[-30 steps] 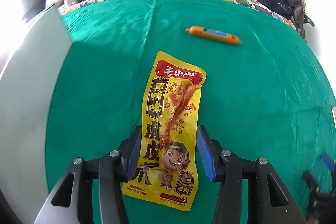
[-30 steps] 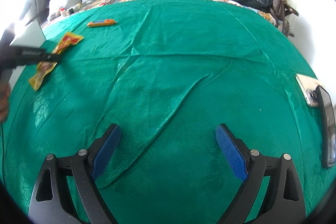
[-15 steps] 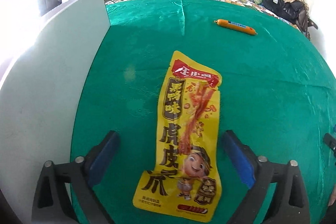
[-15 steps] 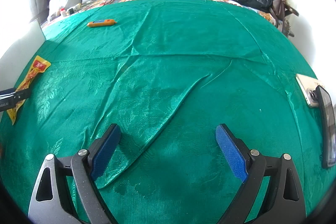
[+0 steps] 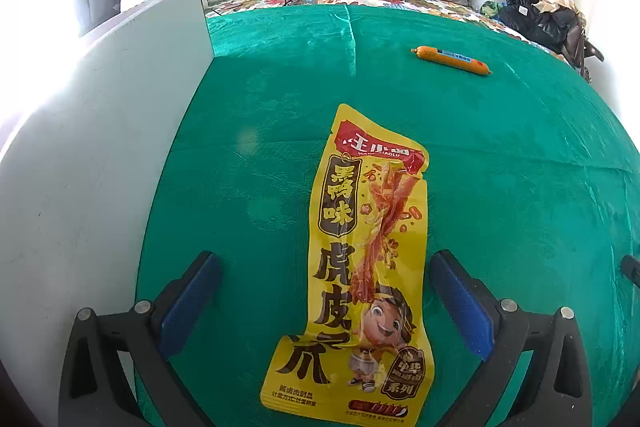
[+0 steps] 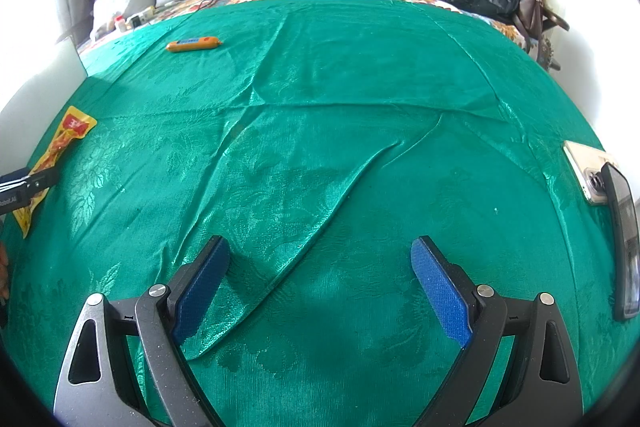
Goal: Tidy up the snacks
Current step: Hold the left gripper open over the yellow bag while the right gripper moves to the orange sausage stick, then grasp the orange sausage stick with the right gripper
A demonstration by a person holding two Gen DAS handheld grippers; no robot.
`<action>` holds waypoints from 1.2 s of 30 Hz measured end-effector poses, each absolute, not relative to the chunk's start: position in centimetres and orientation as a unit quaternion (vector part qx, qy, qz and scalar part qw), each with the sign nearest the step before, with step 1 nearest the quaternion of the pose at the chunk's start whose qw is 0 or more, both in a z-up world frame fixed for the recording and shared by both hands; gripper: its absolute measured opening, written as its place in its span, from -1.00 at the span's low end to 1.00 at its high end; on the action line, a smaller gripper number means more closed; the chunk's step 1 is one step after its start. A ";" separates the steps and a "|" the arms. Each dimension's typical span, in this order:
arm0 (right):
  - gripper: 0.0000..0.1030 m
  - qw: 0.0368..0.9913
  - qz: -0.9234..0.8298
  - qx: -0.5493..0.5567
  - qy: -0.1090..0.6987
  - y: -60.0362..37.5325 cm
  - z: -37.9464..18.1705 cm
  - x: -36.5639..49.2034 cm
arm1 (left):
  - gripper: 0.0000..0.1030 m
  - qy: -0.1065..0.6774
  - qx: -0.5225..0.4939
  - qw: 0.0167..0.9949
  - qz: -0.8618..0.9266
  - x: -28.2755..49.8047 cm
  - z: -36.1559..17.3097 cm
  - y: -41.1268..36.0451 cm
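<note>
Left tool (image 5: 324,291) hovers spread wide astride the flat yellow snack packet (image 5: 360,267), right tool (image 6: 320,283) likewise spread.

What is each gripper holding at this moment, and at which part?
Nothing is held. The left gripper is open, with the yellow snack packet lying flat between its fingers, untouched. The right gripper is open over bare green cloth.

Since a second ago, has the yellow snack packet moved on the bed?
Yes. In the right wrist view, the yellow snack packet now lies nearer the camera, farther from the orange sausage, beside the white box.
</note>
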State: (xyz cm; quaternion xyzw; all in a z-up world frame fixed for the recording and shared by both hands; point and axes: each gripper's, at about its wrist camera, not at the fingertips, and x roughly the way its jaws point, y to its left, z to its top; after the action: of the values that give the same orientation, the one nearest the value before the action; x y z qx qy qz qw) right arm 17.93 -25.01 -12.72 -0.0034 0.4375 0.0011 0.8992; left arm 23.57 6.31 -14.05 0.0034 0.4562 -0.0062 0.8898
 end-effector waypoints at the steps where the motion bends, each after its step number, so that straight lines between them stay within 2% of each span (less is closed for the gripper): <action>1: 0.83 0.899 0.001 -0.003 0.437 -25.0 -12.7 17.9 | 1.00 0.456 0.003 0.890 -0.007 23.6 -14.1 6.3; 12: 0.86 0.891 0.032 -0.017 0.453 -24.2 -12.4 19.5 | 1.00 0.456 0.006 0.890 -0.016 23.6 -14.0 6.4; 18: 0.83 0.899 0.143 -0.046 0.411 -19.9 -8.4 29.0 | 1.00 0.455 0.006 0.890 -0.016 23.6 -14.0 6.4; 21: 0.83 0.884 0.180 -0.087 0.422 -16.8 -7.9 35.1 | 1.00 0.455 0.006 0.890 -0.016 23.6 -14.0 6.4; 26: 0.79 0.848 0.201 -0.159 0.465 -11.8 -9.4 42.5 | 1.00 0.455 0.006 0.890 -0.016 23.6 -14.1 6.4; 32: 0.78 0.829 0.206 -0.169 0.492 -9.3 -11.7 45.5 | 1.00 0.455 0.006 0.891 -0.017 23.5 -14.1 6.5; 33: 0.57 0.824 0.208 -0.163 0.502 -9.3 -11.9 45.6 | 1.00 0.455 0.006 0.891 -0.017 23.6 -14.1 6.4; 35: -0.03 0.829 0.207 -0.135 0.501 -9.6 -11.5 45.6 | 1.00 0.455 0.006 0.891 -0.017 23.6 -14.1 6.4; 36: -0.48 0.829 0.202 -0.128 0.506 -9.7 -11.4 45.8 | 1.00 0.455 0.006 0.890 -0.017 23.6 -14.1 6.4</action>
State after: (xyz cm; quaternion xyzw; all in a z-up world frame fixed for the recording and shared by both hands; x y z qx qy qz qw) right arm 45.77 -9.70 -11.36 -0.1279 0.5060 0.2022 0.8287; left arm 23.59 6.44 -14.09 0.0060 0.4547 -0.0166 0.8905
